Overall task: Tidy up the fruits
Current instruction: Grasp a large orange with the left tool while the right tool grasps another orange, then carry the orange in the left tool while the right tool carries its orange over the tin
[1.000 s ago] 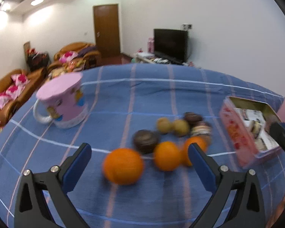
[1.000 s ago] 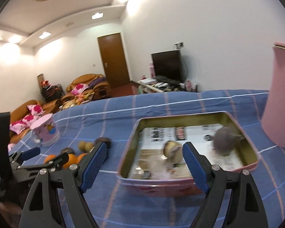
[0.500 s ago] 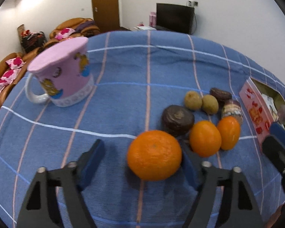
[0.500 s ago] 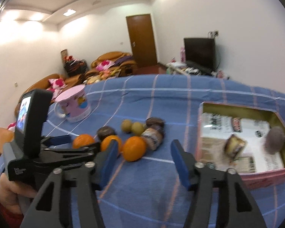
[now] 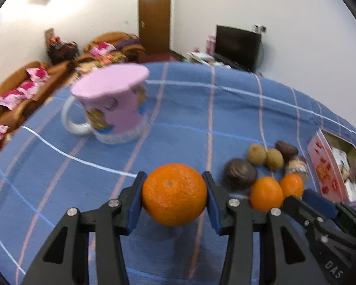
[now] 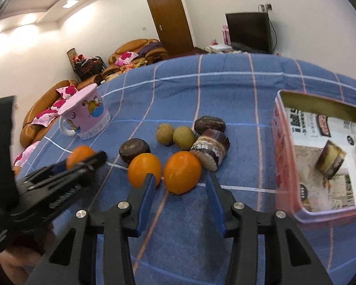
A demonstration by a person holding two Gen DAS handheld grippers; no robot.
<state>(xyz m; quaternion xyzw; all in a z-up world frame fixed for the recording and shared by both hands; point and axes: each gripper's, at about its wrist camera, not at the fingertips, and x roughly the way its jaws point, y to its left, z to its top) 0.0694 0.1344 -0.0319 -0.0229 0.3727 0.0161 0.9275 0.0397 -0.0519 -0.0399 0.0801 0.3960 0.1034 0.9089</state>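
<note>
A large orange [image 5: 174,193] sits between the blue pads of my left gripper [image 5: 174,197]. The jaws are closing and both pads touch its sides, just above the blue checked cloth. From the right wrist view, that left gripper [image 6: 92,160] shows at the left with the large orange [image 6: 79,155] in it. My right gripper [image 6: 180,178] has its jaws closing around a smaller orange [image 6: 182,172]. This fruit lies between the fingertips with gaps on both sides. A second small orange [image 6: 143,169] touches the left finger's outer side.
Behind the oranges lie two dark brown round fruits [image 6: 134,148], two small greenish-brown fruits [image 6: 174,134] and a purple-skinned cut chunk [image 6: 211,150]. A pink tin [image 6: 284,166] at the right holds another chunk. An upturned pink mug [image 5: 111,109] stands far left.
My left jaws have narrowed onto the large orange, which now sits between the pads. My right gripper has swung left from the tin to the fruit cluster, its jaws narrowing.
</note>
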